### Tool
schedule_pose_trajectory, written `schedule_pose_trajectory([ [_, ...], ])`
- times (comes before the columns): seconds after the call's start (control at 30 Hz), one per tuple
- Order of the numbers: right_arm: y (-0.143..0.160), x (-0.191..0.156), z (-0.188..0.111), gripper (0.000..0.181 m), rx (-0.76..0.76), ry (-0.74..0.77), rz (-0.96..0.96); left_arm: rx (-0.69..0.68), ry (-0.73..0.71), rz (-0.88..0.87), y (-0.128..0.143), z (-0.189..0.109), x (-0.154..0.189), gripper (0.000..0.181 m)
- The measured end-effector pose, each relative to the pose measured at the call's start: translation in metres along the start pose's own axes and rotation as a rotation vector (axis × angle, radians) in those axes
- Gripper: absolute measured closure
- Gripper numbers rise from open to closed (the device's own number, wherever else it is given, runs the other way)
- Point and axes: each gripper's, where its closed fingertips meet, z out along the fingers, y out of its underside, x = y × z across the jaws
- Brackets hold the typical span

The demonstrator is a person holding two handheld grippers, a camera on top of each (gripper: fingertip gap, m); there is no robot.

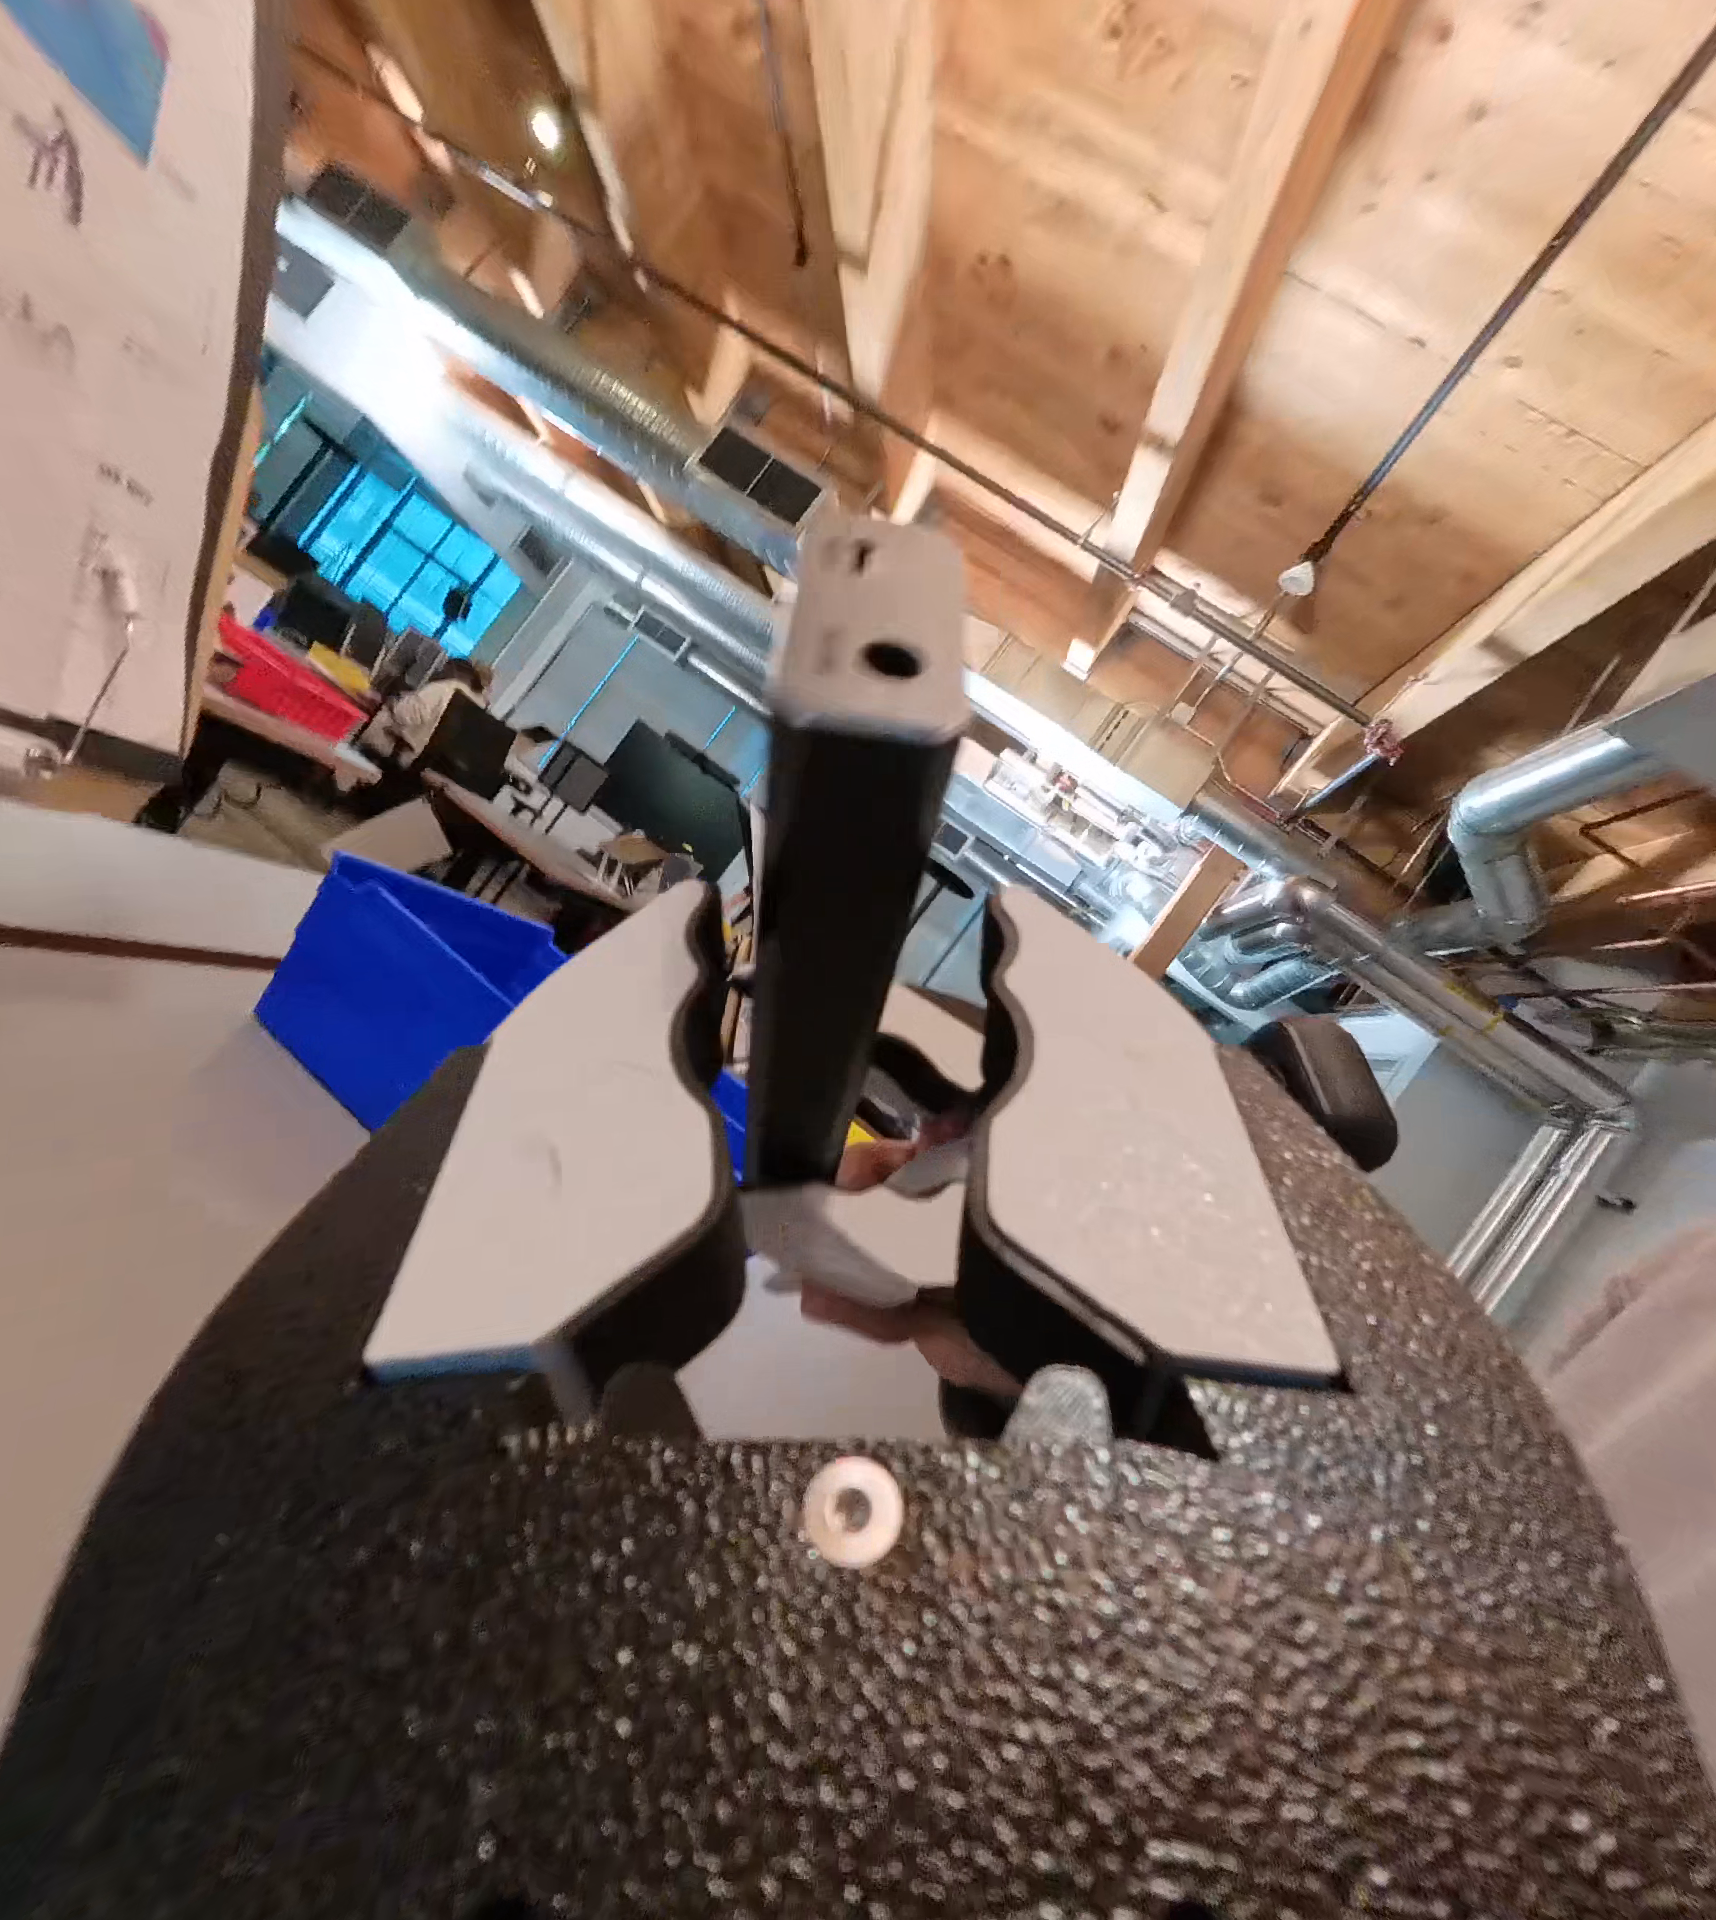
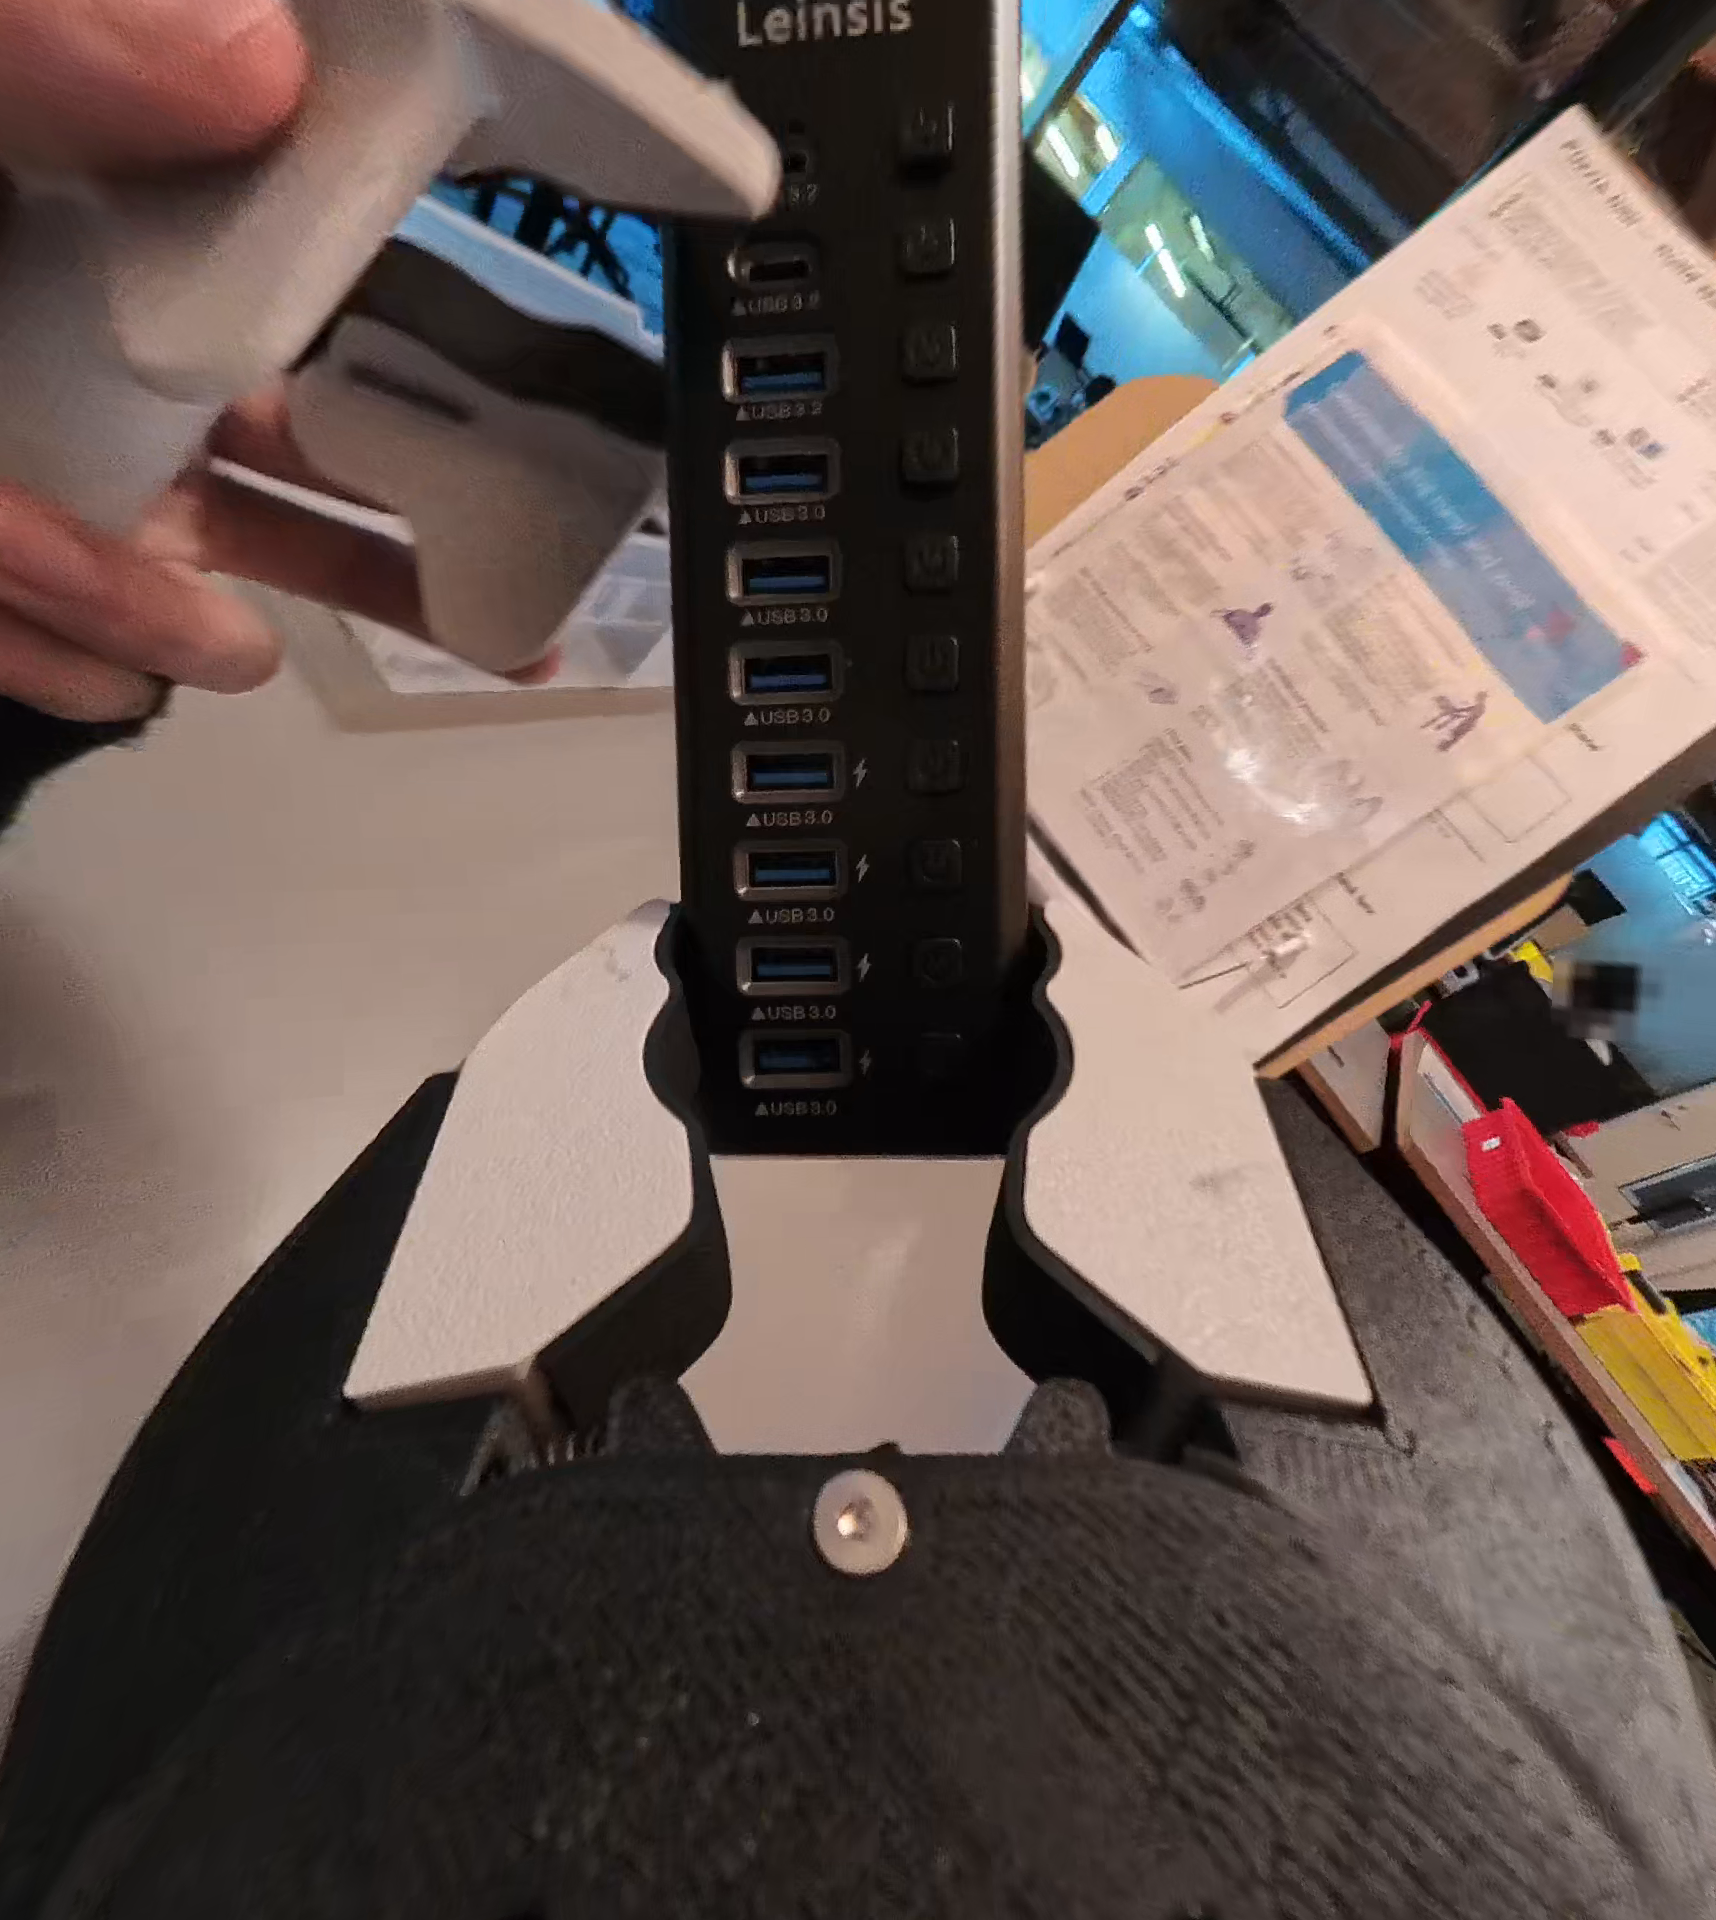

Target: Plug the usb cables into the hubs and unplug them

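hub (image 2: 849, 582) clamped at its lower end by right gripper (image 2: 859, 1039), mid-frame.
rigid, smooth, fairly light; hold narrow sides. left gripper (image 1: 838, 1039) parted around it.

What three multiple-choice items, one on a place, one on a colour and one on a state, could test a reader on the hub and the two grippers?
1. Where is the lower end of the USB hub?
A. Flat on a table
B. Between the fingers of the right gripper
C. Inside a red bin

2. What colour is inside the rectangular ports?
A. Blue
B. Yellow
C. White

3. How does the left gripper stand?
A. Shut on a cable
B. Out of view
C. Open, the hub between its fingers

Answers:
1. B: both right fingers press the hub's edges.
2. A: each rectangular port shows a blue tongue.
3. C: the left wrist view shows a gap beside the hub.
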Motion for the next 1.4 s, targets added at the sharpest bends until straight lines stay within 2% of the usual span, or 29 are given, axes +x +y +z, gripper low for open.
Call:
schedule_pose_trajectory([
  [0.03, 0.003, -0.008, 0.001, 0.121, -0.017, -0.027, 0.006, -0.010, -0.027, 0.033, 0.003, 0.000, -0.004, 0.139],
  [0.07, 0.005, -0.015, 0.001, 0.121, -0.022, -0.050, 0.024, -0.029, -0.059, 0.063, 0.007, -0.002, -0.010, 0.154],
  [0.13, 0.011, -0.022, 0.000, 0.121, -0.051, -0.090, 0.071, -0.085, -0.059, 0.051, 0.014, -0.005, -0.016, 0.154],
  [0.2, 0.012, -0.031, -0.004, 0.120, -0.044, -0.197, 0.109, -0.113, -0.023, 0.055, 0.016, -0.008, -0.015, 0.154],
  [0.37, -0.012, -0.029, -0.018, 0.112, 0.085, -0.509, 0.610, -0.290, 0.105, 0.223, 0.020, -0.007, -0.002, 0.154],
  [0.43, -0.011, -0.039, -0.021, 0.108, 0.079, -0.654, 0.694, -0.340, 0.177, 0.269, 0.019, -0.003, 0.007, 0.155],
  [0.53, -0.004, -0.062, -0.022, 0.115, 0.026, -0.783, 0.687, -0.420, 0.241, 0.320, 0.020, 0.003, 0.013, 0.154],
  [0.57, -0.008, -0.065, -0.022, 0.127, 0.051, -0.799, 0.681, -0.444, 0.264, 0.329, 0.022, 0.004, 0.015, 0.154],
  [0.63, -0.014, -0.065, -0.017, 0.139, 0.094, -0.758, 0.684, -0.471, 0.296, 0.337, 0.025, 0.007, 0.019, 0.154],
  [0.67, -0.012, -0.066, -0.013, 0.151, 0.090, -0.730, 0.666, -0.479, 0.311, 0.342, 0.027, 0.008, 0.021, 0.154],
  [0.77, -0.014, -0.078, -0.008, 0.153, 0.100, -0.738, 0.628, -0.497, 0.342, 0.344, 0.032, 0.010, 0.024, 0.154],
  [0.87, -0.020, -0.072, -0.005, 0.153, 0.168, -0.649, 0.624, -0.470, 0.336, 0.343, 0.024, 0.014, 0.027, 0.154],
  [0.97, -0.014, -0.050, 0.000, 0.153, 0.157, -0.473, 0.611, -0.445, 0.137, 0.406, 0.010, 0.023, 0.012, 0.142],
  [1.03, -0.007, -0.034, 0.003, 0.153, 0.131, -0.358, 0.593, -0.420, -0.020, 0.471, 0.005, 0.026, 0.002, 0.121],
  [1.1, 0.003, -0.023, 0.007, 0.153, 0.076, -0.227, 0.527, -0.459, -0.109, 0.491, 0.015, 0.029, -0.001, 0.112],
  [1.17, 0.010, -0.019, 0.010, 0.153, 0.037, -0.142, 0.446, -0.511, -0.199, 0.412, 0.027, 0.032, -0.011, 0.103],
  [1.23, 0.019, -0.026, 0.013, 0.153, -0.043, -0.112, 0.337, -0.533, -0.334, 0.342, 0.030, 0.031, -0.031, 0.102],
  [1.3, 0.024, -0.032, 0.015, 0.153, -0.095, -0.091, 0.239, -0.516, -0.412, 0.288, 0.028, 0.028, -0.042, 0.110],
  [1.4, 0.029, -0.037, 0.014, 0.153, -0.123, -0.106, 0.231, -0.547, -0.373, 0.278, 0.035, 0.024, -0.044, 0.110],
])
